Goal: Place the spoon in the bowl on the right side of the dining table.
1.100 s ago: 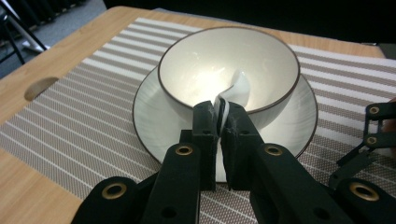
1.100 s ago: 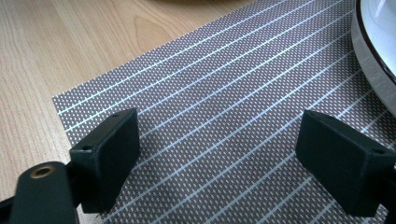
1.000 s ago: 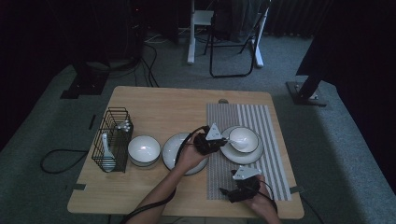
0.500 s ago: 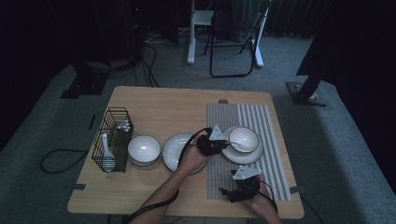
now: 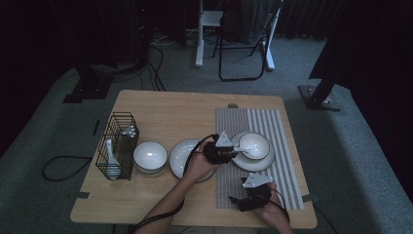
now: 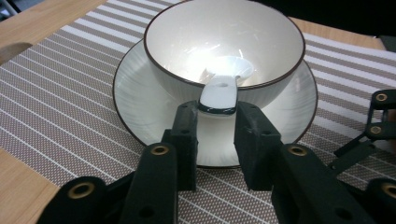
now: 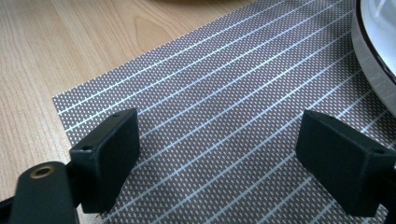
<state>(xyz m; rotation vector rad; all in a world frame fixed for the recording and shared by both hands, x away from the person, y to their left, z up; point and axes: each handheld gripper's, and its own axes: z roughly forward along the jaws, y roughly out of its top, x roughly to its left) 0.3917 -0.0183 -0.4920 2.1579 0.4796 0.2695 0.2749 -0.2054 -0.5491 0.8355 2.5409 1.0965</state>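
Left gripper (image 6: pixel 215 128) jaws have just been opening, apart beside the spoon (image 6: pixel 219 91) handle — a nudge could tip it from the bowl (image 6: pixel 224 46); right gripper (image 7: pixel 233 163) jaws wide apart.

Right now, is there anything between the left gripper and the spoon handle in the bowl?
Nothing visible does. The left gripper has just been opening, and the spoon handle end lies between its tips, resting over the bowl rim.

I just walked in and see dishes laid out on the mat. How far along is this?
Done: a bowl sits on a plate on the striped mat, with a spoon resting inside it. In hand: the left gripper has just been opening, its jaws now beside the spoon handle, not pressing it. Possibly left: another bowl and plate wait off the mat.
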